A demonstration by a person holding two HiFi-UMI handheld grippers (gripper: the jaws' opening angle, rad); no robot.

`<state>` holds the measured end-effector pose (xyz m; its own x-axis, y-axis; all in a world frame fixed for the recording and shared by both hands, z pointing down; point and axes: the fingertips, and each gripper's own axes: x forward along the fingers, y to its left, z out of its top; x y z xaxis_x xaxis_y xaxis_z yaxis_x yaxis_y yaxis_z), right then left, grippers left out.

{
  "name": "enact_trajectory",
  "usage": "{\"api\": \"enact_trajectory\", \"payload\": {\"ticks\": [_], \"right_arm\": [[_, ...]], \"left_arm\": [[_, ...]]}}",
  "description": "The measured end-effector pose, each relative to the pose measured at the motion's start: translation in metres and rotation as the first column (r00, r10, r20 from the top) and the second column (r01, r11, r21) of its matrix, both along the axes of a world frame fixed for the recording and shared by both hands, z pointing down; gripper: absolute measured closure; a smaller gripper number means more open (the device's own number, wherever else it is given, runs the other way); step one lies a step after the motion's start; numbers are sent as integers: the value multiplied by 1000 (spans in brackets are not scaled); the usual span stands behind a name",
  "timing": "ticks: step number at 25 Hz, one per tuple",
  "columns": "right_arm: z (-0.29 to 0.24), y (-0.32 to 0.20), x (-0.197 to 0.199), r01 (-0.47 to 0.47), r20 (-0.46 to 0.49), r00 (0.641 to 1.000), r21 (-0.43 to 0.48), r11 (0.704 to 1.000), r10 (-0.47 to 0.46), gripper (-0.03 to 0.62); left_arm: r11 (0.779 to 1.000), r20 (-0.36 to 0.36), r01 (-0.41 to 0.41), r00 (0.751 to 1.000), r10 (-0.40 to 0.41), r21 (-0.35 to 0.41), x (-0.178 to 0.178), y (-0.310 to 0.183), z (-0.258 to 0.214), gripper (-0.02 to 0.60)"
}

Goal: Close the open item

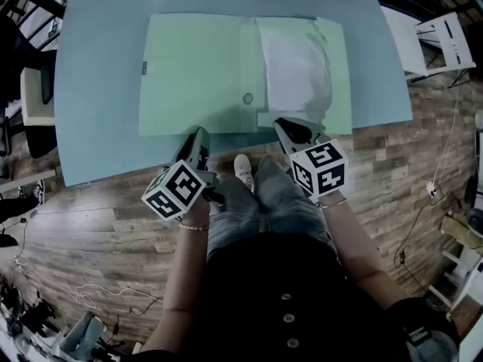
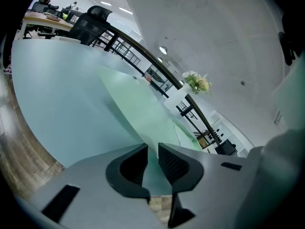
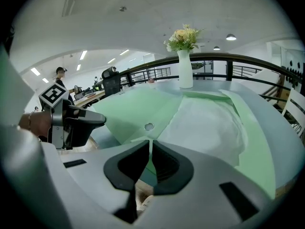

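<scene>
Pale-green and thin, the open folder [image 1: 200,74] flat on the desk [image 1: 98,89] is judged light, limp and easily creased, best taken at its near edge, where the right tool [image 3: 150,143] is pinched on a flap [image 1: 268,119] and the left tool [image 2: 152,147] is held narrowly spread about that edge.
</scene>
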<state>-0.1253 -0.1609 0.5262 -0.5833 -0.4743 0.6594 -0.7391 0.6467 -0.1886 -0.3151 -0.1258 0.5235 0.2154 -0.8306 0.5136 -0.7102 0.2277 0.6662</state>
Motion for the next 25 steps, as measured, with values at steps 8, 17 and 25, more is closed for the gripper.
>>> {"api": "enact_trajectory", "payload": {"ticks": [8,17,25], "right_arm": [[-1,5,4,27,4,1000,8,1000,-27,569],[-3,8,6,85,-33,996,39,996,-84,572],[-3,3,20,84,-42,996,32,996,-82,576]], "left_arm": [[995,57,30,998,-35,90,5,-8,-13,529],[992,172,-2,985,-19,124,19,-16,-30,541],[985,308,-116,949,73,126,48,-22,-45,549]]}}
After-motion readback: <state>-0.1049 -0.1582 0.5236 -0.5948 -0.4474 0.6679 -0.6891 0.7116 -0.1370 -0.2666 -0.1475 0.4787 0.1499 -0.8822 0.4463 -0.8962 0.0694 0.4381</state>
